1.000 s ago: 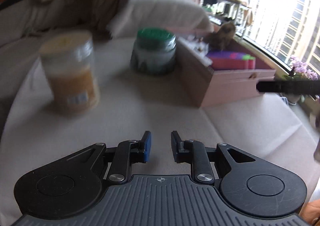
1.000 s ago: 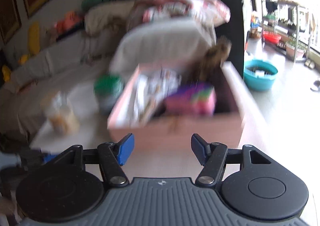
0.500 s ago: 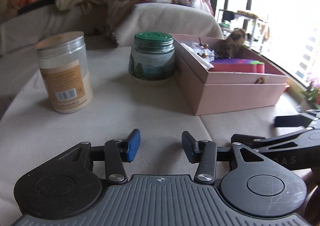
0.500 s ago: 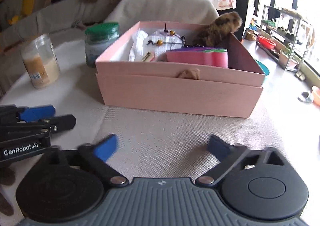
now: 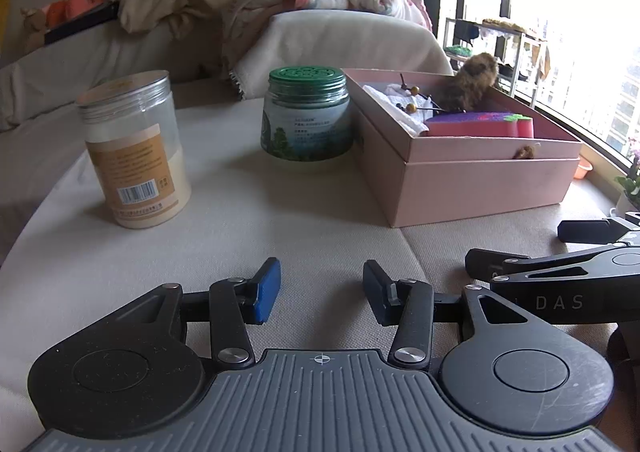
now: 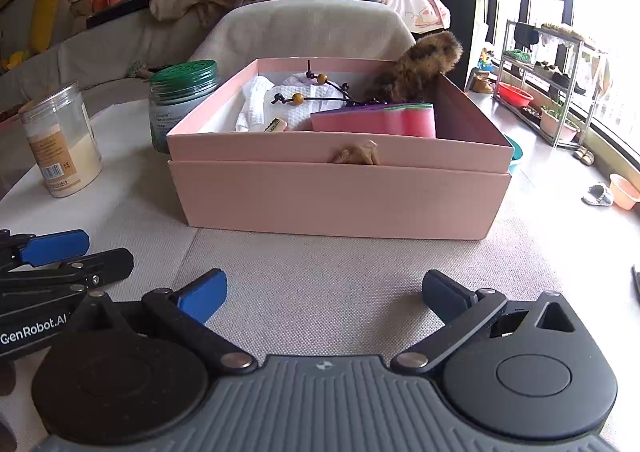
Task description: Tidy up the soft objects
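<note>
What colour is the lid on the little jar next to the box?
Green; the jar lid shows best in the left wrist view.

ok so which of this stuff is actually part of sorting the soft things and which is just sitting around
Part of the job:
- pink box
- furry brown toy leaning in its far corner
- white cloth inside
- pink and purple sponge inside
- left gripper and right gripper, jaws open, empty

Just lying about:
- green-lidded jar
- clear jar with tan label
- bead string on the cloth
</note>
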A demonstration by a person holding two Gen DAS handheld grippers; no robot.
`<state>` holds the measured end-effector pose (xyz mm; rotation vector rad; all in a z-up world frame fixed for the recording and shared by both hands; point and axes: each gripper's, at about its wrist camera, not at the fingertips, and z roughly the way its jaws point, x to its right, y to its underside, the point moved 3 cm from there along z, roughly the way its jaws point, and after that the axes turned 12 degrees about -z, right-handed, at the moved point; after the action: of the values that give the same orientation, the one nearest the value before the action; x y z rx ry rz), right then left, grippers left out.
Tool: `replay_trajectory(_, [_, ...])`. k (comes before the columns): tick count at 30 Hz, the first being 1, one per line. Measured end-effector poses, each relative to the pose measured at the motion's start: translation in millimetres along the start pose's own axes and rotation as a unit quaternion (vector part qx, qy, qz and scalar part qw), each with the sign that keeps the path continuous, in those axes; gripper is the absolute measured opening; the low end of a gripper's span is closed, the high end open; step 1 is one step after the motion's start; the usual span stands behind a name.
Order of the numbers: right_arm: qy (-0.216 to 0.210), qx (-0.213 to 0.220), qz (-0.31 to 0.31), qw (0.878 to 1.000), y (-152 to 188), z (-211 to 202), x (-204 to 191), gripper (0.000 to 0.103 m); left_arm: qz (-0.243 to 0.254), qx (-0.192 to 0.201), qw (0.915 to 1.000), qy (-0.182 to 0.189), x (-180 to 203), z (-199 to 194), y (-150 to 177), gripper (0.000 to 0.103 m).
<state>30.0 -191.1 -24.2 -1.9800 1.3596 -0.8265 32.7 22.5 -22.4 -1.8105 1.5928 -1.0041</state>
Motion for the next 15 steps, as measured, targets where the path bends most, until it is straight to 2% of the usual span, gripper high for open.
replay_trajectory(15, [0.000,0.000,0.000,1.000,-0.5,0.3,0.1,0.103,0.004,0.001,1.0000,-0.004,2.3,-1.0,1.6,0.050])
